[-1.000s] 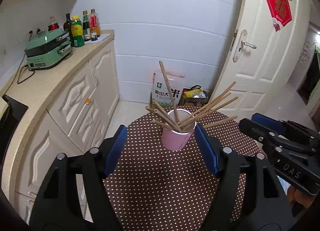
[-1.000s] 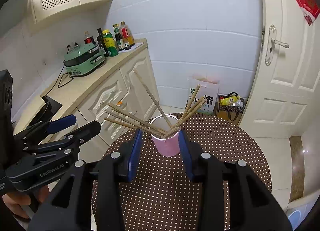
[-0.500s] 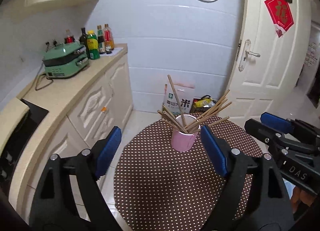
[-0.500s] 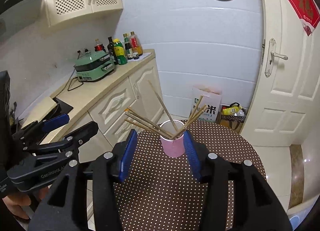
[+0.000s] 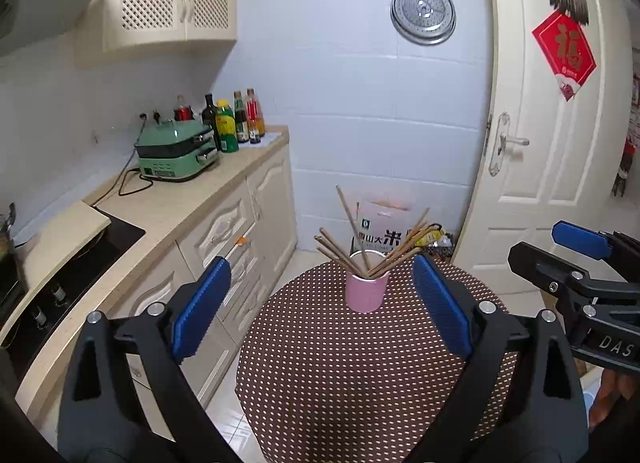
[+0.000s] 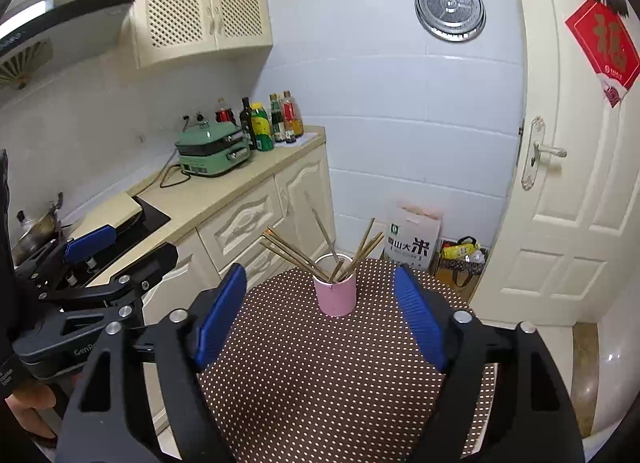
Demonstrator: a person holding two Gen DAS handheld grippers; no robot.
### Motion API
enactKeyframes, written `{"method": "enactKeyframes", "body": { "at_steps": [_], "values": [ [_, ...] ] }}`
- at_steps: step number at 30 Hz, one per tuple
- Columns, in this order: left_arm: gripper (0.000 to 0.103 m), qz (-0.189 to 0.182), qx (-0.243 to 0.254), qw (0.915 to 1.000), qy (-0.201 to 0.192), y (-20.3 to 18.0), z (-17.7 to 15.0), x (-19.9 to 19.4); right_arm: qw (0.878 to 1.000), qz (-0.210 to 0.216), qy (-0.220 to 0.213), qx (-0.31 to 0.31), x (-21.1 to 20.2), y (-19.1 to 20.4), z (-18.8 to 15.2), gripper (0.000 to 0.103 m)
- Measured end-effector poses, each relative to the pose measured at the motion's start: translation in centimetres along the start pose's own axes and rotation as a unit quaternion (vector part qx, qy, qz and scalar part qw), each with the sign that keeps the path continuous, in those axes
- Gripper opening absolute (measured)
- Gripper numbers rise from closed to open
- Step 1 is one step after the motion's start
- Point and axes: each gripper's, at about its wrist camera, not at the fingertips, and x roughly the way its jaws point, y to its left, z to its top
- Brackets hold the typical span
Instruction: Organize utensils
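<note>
A pink cup (image 5: 367, 291) stands at the far side of a round table with a brown dotted cloth (image 5: 340, 375). Several wooden chopsticks (image 5: 352, 239) stand fanned out in it. The cup (image 6: 336, 296) and chopsticks (image 6: 294, 253) also show in the right wrist view. My left gripper (image 5: 320, 303) is open and empty, held back from the cup above the table. My right gripper (image 6: 320, 311) is open and empty, also back from the cup. Each gripper shows at the edge of the other's view.
A counter (image 5: 168, 203) with cream cabinets runs along the left, bearing a green appliance (image 5: 176, 151) and bottles (image 5: 236, 119). A stove (image 5: 60, 263) is nearer. A white door (image 5: 552, 143) stands right. A rice bag (image 6: 414, 241) sits on the floor behind the table.
Both grippers have pulled back and up from the cup, which now looks smaller and farther. The right gripper's fingers have opened wider. The cup and chopsticks have not moved.
</note>
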Motion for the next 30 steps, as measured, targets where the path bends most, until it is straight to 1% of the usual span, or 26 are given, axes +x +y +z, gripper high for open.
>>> {"method": "enactKeyframes", "body": {
  "at_steps": [2, 6, 11, 16, 18, 21, 30],
  "values": [
    [0.092, 0.002, -0.007, 1.0000, -0.005, -0.5, -0.2, -1.4, 1.000, 0.000, -0.009, -0.005, -1.4, -0.3, -0.2, 0.082],
    [0.094, 0.013, -0.009, 0.9998, -0.009, -1.7, -0.7, -4.0, 1.000, 0.004, -0.019, -0.013, -4.0, -0.9, -0.7, 0.086],
    [0.095, 0.021, -0.016, 0.9994, -0.024, -2.4, -1.1, -6.8, 0.999, 0.007, -0.036, -0.021, -7.1, -1.0, -1.3, 0.092],
    [0.096, 0.037, -0.019, 0.9979, -0.050, -2.9, -1.1, -9.6, 0.998, 0.016, -0.062, -0.029, -9.5, -0.7, -1.4, 0.095],
    [0.096, 0.042, -0.017, 0.9974, -0.057, -2.9, -1.0, -10.5, 0.997, 0.013, -0.070, -0.035, -10.2, -0.5, -1.5, 0.095],
    [0.096, 0.039, -0.019, 0.9967, -0.068, -3.0, -0.9, -11.5, 0.996, 0.008, -0.080, -0.047, -10.9, -0.2, -1.7, 0.095],
    [0.096, 0.036, -0.010, 0.9952, -0.091, -3.7, -0.8, -13.8, 0.995, 0.013, -0.093, -0.045, -12.7, 0.0, -2.1, 0.095]
  ]
}}
